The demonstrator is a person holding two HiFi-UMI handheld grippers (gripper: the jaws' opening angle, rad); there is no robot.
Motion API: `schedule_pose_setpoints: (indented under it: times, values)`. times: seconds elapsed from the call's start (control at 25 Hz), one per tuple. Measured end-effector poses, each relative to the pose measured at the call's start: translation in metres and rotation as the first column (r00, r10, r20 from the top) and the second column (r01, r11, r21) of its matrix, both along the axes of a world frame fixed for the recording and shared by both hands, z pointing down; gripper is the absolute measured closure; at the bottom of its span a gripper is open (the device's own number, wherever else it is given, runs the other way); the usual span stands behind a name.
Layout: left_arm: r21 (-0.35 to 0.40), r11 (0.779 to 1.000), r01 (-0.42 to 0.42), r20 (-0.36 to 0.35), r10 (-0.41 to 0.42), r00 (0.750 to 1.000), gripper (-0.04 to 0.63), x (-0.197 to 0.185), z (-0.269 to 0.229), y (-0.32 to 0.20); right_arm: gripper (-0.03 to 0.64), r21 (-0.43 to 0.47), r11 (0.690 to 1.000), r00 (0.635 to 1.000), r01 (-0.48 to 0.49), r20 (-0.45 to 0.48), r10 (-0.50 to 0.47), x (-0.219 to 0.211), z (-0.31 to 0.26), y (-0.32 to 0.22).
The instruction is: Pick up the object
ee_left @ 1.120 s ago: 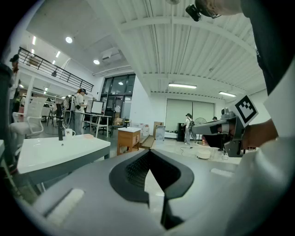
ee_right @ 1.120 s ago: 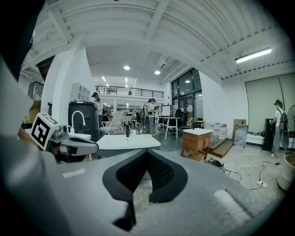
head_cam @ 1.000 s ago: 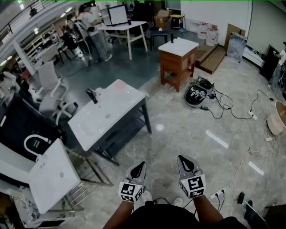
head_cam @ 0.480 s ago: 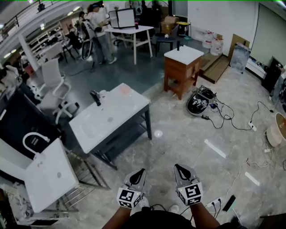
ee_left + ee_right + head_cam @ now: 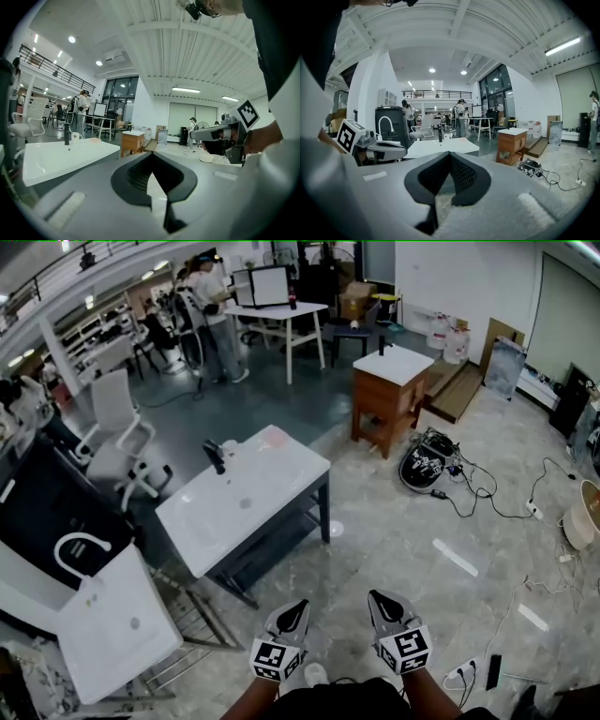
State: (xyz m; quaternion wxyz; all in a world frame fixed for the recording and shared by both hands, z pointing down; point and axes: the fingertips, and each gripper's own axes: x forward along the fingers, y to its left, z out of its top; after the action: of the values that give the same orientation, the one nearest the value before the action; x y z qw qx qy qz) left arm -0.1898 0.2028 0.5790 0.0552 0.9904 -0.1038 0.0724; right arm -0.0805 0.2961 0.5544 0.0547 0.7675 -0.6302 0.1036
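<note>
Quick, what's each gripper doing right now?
Left gripper: closed, nothing between its jaws.
Right gripper: closed, nothing between its jaws.

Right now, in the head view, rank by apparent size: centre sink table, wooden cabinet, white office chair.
Largest: sink table.
Then wooden cabinet and white office chair: they look alike and their distances differ, so unranked.

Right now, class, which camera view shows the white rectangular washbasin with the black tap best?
The head view: it looks down on the whole white rectangular washbasin and its black tap. The left gripper view and right gripper view show only a low, edge-on white slab.
</note>
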Motion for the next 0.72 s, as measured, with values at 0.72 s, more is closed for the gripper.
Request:
schedule_pose_setpoints:
  times: [0.72]
  values:
    - [-0.019, 0.999, 0.028, 0.01, -0.028, 1.0, 0.577, 0.029, 0.008, -0.061, 0.614, 0.017, 1.0, 0.999, -0.01, -0.04, 0.011, 0.034, -0.005, -0.058]
